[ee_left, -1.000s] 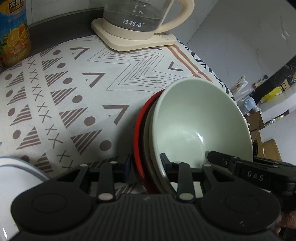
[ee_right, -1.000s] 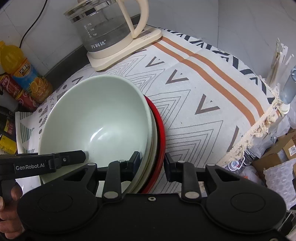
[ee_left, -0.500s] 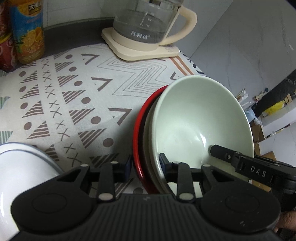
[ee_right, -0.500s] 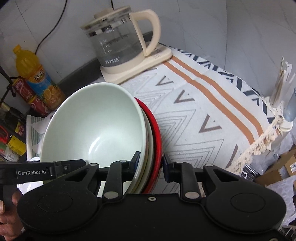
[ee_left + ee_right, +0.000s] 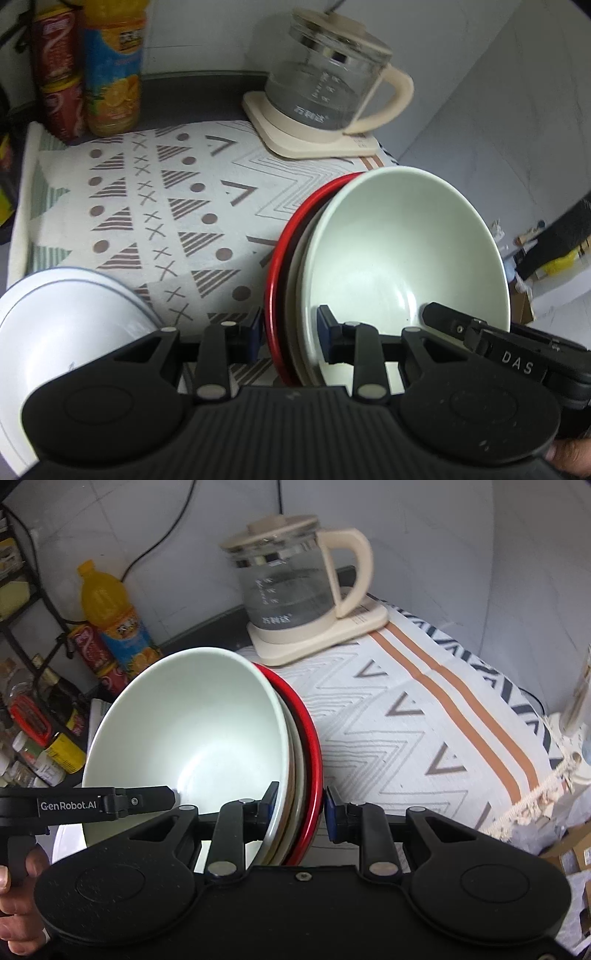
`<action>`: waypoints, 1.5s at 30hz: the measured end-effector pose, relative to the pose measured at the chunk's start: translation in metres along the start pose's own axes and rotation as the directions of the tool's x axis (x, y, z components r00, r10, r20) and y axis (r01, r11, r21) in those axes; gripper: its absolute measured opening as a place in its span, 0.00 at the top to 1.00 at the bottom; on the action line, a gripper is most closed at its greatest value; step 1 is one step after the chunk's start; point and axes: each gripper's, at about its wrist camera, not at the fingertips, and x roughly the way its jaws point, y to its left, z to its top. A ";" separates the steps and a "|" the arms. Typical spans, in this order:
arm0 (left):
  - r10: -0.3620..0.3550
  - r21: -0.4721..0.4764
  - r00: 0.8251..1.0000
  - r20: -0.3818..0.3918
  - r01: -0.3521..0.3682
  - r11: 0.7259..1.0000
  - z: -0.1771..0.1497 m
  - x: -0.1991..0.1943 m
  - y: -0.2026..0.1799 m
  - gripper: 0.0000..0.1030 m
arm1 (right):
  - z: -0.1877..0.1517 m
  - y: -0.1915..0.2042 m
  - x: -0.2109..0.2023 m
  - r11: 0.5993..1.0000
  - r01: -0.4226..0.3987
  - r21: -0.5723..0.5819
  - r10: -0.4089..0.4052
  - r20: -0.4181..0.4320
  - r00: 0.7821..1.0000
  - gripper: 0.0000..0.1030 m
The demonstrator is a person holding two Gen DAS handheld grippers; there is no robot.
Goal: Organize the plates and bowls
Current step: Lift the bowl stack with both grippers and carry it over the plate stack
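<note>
The left hand-held gripper is clamping one edge of a nested stack of dishes, its pads pressing on the rims from either side. The right hand-held gripper is gripping the opposite edge of the same stack in the same way, so the stack is hanging between the two tools, tilted and clear of the patterned cloth that is covering the counter.

The stack is made up of a pale green bowl sitting innermost, a cream-coloured dish beneath it showing only as a thin rim, and a red plate on the outside. In the right wrist view the same green bowl is facing the camera, with the red plate behind it.

A white plate is lying on the cloth near the left tool, apart from the held stack. At the back of the cloth a glass kettle is standing on its cream base. An orange drink bottle and red cans are standing on the dark counter strip by the wall. A person's hand is holding the left tool's handle at the lower left edge of the right wrist view.
</note>
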 end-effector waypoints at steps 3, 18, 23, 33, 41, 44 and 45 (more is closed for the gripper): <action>0.015 -0.013 1.000 0.023 -0.014 1.000 0.000 -0.009 0.001 0.72 | 0.004 0.004 -0.002 1.000 -0.023 -0.007 0.023 0.003 1.000 0.77; 0.099 -0.105 0.990 0.096 -0.089 0.991 -0.011 -0.050 0.028 0.72 | 0.010 0.041 -0.006 0.987 -0.128 -0.092 0.131 0.018 0.991 0.77; 0.133 -0.150 0.985 0.112 -0.116 0.982 -0.017 -0.062 0.039 0.72 | 0.011 0.056 -0.004 0.979 -0.159 -0.128 0.161 0.008 0.987 0.76; 0.180 -0.206 0.971 0.156 -0.146 0.968 -0.026 -0.082 0.054 0.72 | 0.011 0.075 0.001 0.962 -0.216 -0.166 0.218 -0.008 0.976 0.77; 0.218 -0.260 0.963 0.159 -0.173 0.950 -0.037 -0.093 0.068 0.72 | 0.010 0.093 0.006 0.945 -0.253 -0.206 0.251 -0.034 0.967 0.77; 0.237 -0.282 0.958 0.162 -0.185 0.942 -0.041 -0.099 0.074 0.72 | 0.010 0.101 0.009 0.936 -0.271 -0.224 0.267 -0.048 0.963 0.77; 0.242 -0.289 0.957 0.162 -0.189 0.938 -0.042 -0.100 0.076 0.72 | 0.010 0.103 0.009 0.933 -0.276 -0.230 0.272 -0.052 0.961 0.77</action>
